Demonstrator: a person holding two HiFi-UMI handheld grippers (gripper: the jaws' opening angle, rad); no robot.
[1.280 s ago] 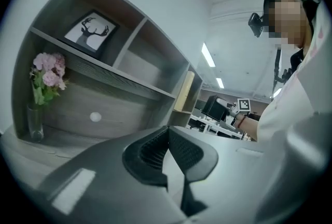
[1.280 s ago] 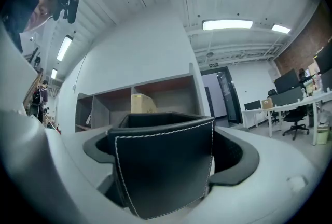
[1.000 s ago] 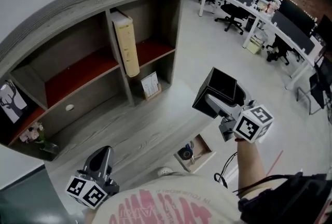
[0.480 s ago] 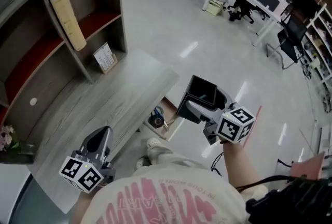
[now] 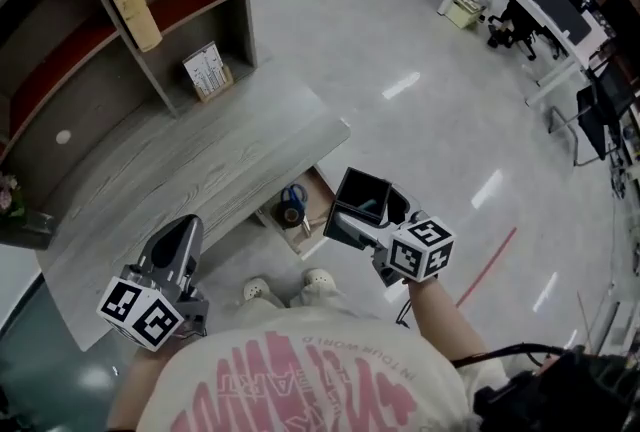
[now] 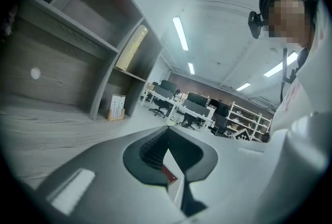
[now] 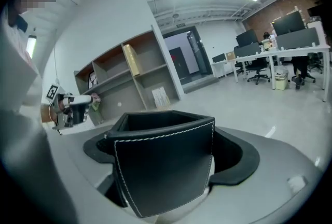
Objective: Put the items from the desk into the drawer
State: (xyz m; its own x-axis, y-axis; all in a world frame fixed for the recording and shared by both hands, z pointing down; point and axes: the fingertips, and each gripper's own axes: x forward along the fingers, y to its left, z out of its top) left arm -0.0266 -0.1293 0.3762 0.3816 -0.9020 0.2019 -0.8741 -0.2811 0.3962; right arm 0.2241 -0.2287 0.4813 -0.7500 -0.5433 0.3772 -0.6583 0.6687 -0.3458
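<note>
Near open drawer (image 5: 322,188) | right tongs (image 5: 352,220) raised, clamped on black box (image 5: 362,194) | left tongs (image 5: 183,232) seemingly together

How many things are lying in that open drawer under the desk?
2 that I can see: blue-handled scissors and a dark tape roll beside them in the drawer. The desk covers part of it, so more may be hidden.

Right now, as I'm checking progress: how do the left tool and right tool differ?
The left tool is shut and empty; the right tool is shut on a black box. Left hangs over the desk; right is beside the open drawer. Both carry marker cubes.
</note>
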